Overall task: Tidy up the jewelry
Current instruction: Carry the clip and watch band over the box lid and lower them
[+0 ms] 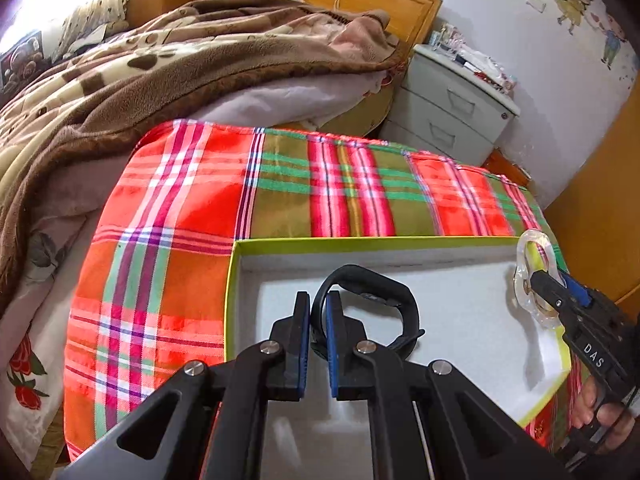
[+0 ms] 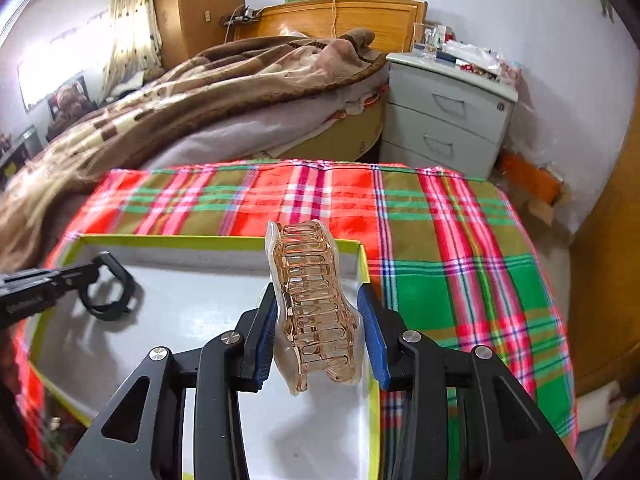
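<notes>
A black wristband (image 1: 372, 284) hangs over the white floor of a green-rimmed box (image 1: 360, 242). My left gripper (image 1: 318, 300) is shut on one end of its strap. In the right wrist view the same wristband (image 2: 120, 292) dangles from the left gripper (image 2: 94, 268) at the box's left side. My right gripper (image 2: 318, 292) is shut on a translucent peach hair claw clip (image 2: 316, 304), which is held upright above the right part of the box (image 2: 180, 240). The left wrist view shows the clip (image 1: 536, 248) and the right gripper (image 1: 538, 282) at the box's far right corner.
The box lies on a red, green and olive plaid cloth (image 1: 280, 184) that covers a table. Behind it are a bed with a brown blanket (image 1: 180, 64) and a grey-green nightstand (image 2: 444, 116) cluttered on top. A hand (image 1: 600, 420) holds the right gripper's handle.
</notes>
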A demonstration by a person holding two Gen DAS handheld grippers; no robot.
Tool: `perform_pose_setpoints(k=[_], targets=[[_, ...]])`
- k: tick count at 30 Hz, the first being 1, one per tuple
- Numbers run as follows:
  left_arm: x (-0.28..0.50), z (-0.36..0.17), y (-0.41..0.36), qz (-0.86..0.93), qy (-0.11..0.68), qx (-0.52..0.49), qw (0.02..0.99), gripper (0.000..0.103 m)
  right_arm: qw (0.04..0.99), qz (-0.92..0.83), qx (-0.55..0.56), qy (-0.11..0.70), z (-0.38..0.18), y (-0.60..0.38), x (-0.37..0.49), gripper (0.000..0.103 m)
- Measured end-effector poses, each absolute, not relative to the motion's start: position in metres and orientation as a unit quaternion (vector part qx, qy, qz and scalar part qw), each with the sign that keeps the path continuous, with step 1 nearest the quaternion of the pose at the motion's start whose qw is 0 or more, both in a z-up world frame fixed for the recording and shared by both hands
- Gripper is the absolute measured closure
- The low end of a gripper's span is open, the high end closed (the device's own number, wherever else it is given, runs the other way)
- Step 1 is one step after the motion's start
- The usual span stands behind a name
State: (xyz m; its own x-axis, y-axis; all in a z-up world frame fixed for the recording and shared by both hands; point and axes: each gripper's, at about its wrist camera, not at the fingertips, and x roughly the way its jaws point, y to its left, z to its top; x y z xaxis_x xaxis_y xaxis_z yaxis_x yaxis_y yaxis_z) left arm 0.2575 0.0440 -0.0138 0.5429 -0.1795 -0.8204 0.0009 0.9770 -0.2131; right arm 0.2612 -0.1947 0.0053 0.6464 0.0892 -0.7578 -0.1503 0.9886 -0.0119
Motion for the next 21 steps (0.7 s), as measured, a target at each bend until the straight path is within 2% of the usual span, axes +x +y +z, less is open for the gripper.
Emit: perform_pose_setpoints(k=[10,21], targets=[[0.261,-0.020,0.043,-0.046,0.481,-0.089,0.871,0.095,0.911,0.043,-0.094,0.400,-0.003,-0.180,0.264,0.063],[0.263,-0.020,0.042,-0.046,0.480,-0.085,0.872,0.094,0.912,0.043,-0.093,0.396,-0.004,-0.178,0.265,0.063]])
